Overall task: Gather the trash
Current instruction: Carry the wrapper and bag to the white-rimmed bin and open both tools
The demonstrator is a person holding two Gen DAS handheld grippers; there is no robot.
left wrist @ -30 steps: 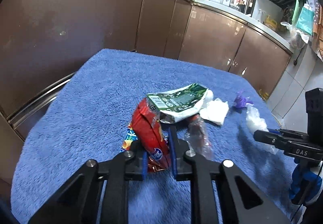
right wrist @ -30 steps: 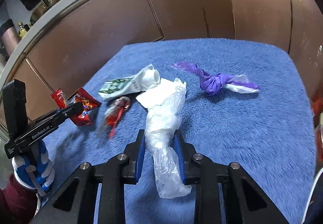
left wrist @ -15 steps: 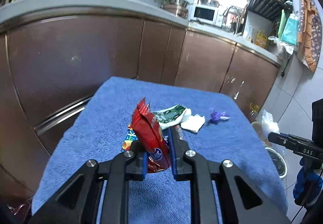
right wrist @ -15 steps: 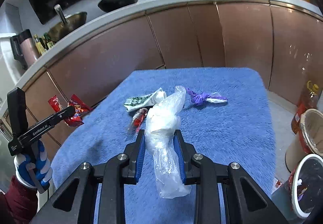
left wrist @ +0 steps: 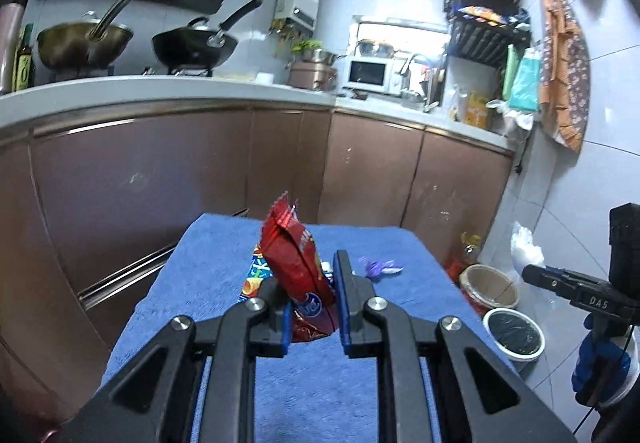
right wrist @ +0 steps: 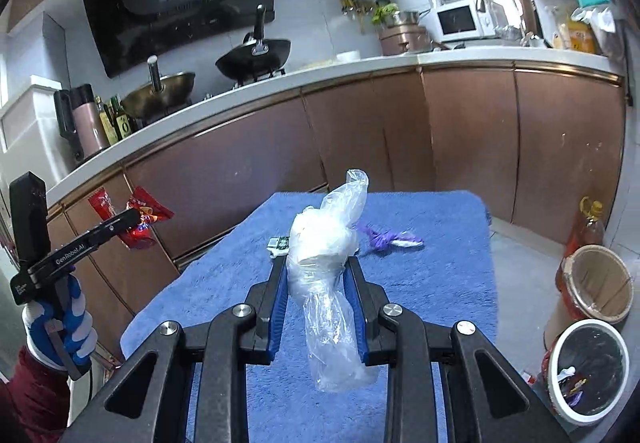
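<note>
Above the blue-towelled tabletop (right wrist: pixel 440 275), each tool grips trash — left tool (left wrist: pixel 312 307) the red crinkled snack wrapper (left wrist: pixel 298 263), right tool (right wrist: pixel 316 299) the clear crumpled plastic bag (right wrist: pixel 328 255); both should stay clamped until over the white-rimmed bin (right wrist: pixel 588 367) at four o'clock.

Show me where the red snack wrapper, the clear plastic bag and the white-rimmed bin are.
red snack wrapper (left wrist: pixel 298 267), left wrist view, middle of its red face.
clear plastic bag (right wrist: pixel 326 243), right wrist view, its bulging upper part.
white-rimmed bin (right wrist: pixel 560 351), right wrist view, left rim.
</note>
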